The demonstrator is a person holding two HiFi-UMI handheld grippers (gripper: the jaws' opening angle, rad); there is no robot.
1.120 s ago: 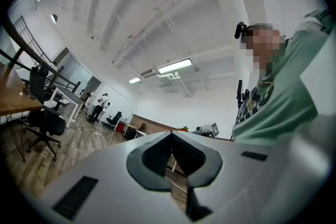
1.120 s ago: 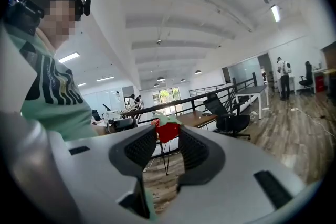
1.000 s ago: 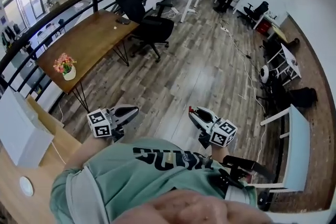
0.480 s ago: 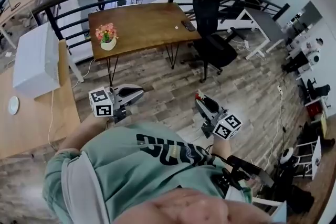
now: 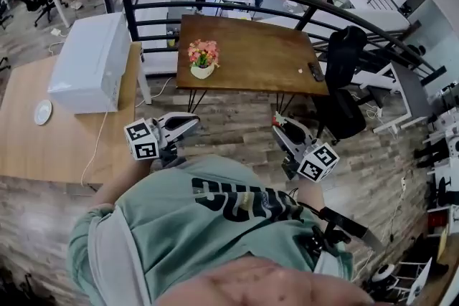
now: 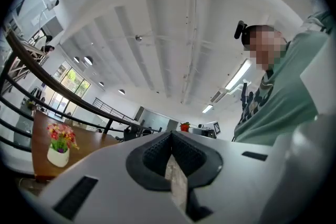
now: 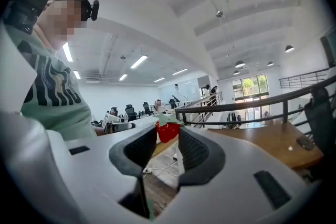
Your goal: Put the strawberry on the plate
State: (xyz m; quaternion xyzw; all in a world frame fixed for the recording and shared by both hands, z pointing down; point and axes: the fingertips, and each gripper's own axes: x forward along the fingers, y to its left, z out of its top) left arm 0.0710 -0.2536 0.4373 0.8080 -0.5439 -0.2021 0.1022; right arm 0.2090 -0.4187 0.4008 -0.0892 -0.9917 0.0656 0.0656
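Wood-floored office; plate (image 5: 43, 112) on light tabletop (image 5: 43, 154), far left; strawberry (image 7: 167, 131) pinched in right claw (image 5: 280, 124), well apart from plate, to its right; left claw (image 5: 188, 122) pressed together, nearer.

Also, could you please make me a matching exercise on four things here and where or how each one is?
1 strawberry
2 plate
3 flower pot
4 left gripper

A on the dark wooden table
B in the right gripper
C jaws together, empty
D on the light table by the white box

Pairs: 1-B, 2-D, 3-A, 4-C
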